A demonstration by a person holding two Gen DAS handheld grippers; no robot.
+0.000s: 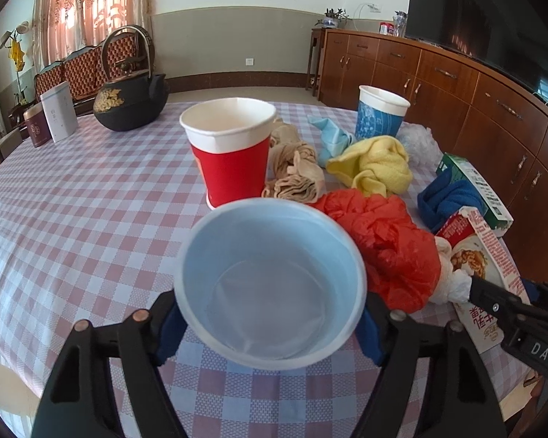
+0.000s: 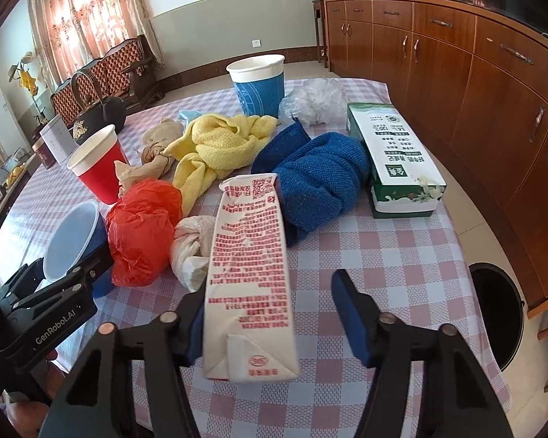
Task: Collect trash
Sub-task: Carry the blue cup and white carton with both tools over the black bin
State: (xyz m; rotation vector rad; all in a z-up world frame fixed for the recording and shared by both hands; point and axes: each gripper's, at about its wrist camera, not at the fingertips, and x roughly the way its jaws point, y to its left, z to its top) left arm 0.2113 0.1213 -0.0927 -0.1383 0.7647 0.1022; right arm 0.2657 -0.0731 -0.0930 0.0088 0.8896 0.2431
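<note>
The left gripper (image 1: 270, 325) is clamped on a pale blue cup (image 1: 270, 284) near the tablecloth's (image 1: 73, 219) near edge. The right gripper (image 2: 270, 325) stands wide apart around a red-printed carton (image 2: 250, 273), its left pad touching the carton, the right pad clear. A red bag (image 2: 142, 230), white wad (image 2: 191, 244) and blue cloth (image 2: 318, 182) crowd just beyond.
</note>
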